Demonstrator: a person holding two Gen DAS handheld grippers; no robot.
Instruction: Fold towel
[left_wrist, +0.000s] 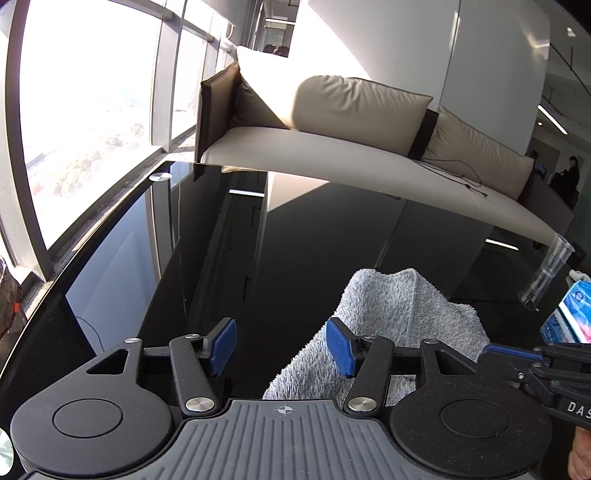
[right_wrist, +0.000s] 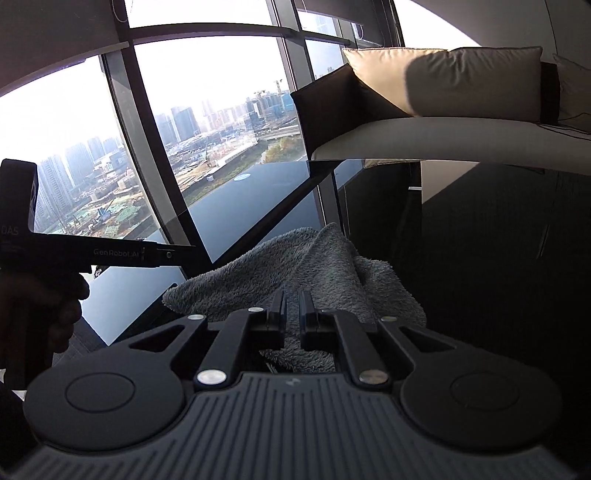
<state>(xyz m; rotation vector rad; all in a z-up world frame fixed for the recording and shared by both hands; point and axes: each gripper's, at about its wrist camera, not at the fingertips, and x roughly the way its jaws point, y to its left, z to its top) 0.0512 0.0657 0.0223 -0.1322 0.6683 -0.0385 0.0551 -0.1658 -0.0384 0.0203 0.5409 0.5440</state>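
A grey fluffy towel lies bunched on the glossy black table, with a raised fold along its far side. My left gripper is open above the table just left of the towel. Its right blue pad sits at the towel's near-left edge and nothing lies between the pads. My right gripper hovers low over the towel, its jaws a narrow slit apart with cloth showing through the gap but not pinched. In the left wrist view the right gripper reaches the towel's right edge. The left gripper shows at the left of the right wrist view.
A clear plastic cup and a blue tissue pack stand at the table's right edge. A beige sofa with cushions runs behind the table. Tall windows line the left side, past the table's edge.
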